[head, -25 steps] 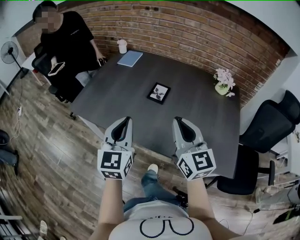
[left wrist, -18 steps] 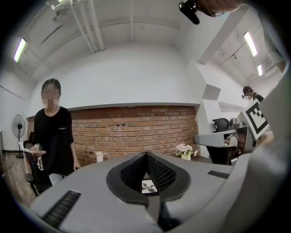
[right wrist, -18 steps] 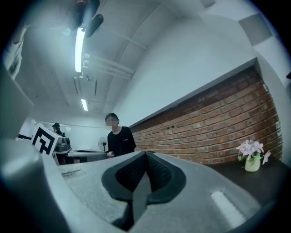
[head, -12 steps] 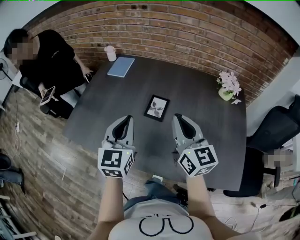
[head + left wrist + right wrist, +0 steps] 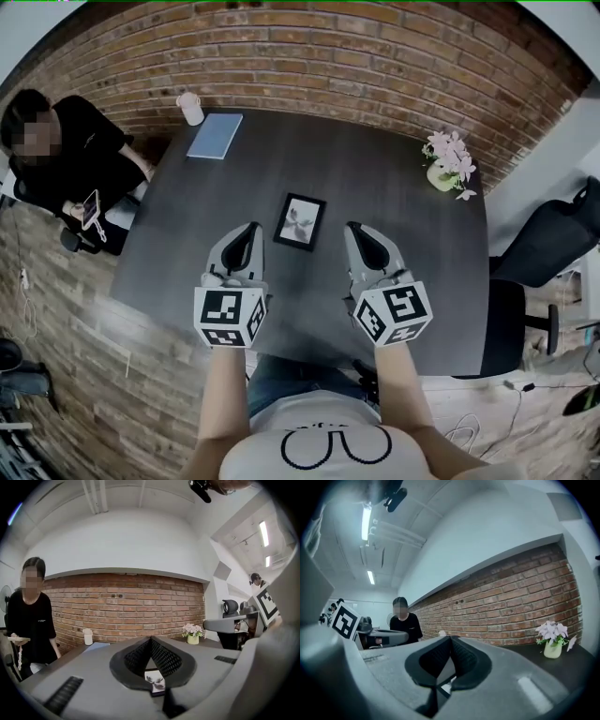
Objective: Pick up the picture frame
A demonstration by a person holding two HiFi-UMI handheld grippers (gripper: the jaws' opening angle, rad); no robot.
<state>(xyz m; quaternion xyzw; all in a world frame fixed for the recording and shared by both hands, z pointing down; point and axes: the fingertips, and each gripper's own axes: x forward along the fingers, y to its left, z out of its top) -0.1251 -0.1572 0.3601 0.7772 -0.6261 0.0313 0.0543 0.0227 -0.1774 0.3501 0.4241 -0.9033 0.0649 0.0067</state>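
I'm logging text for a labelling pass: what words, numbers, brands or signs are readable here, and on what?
No readable words or numbers anywhere.
Cubes on left gripper and right gripper: black-and-white square codes, no letters.
Black rectangular picture frame: pale image only, no lettering visible.
Wearer's white shirt: black looped outline, not legible as letters.
Other person's black T-shirt: small chest print, too small to read.

The picture frame (image 5: 300, 222) lies flat and face up on the dark grey table (image 5: 403, 187) in front of me, near its middle. It is a small rectangle with a thin black border around a white picture. The picture shows a pale grey, flower-like shape I cannot make out. Its long sides run away from me, the far end leaning slightly right.
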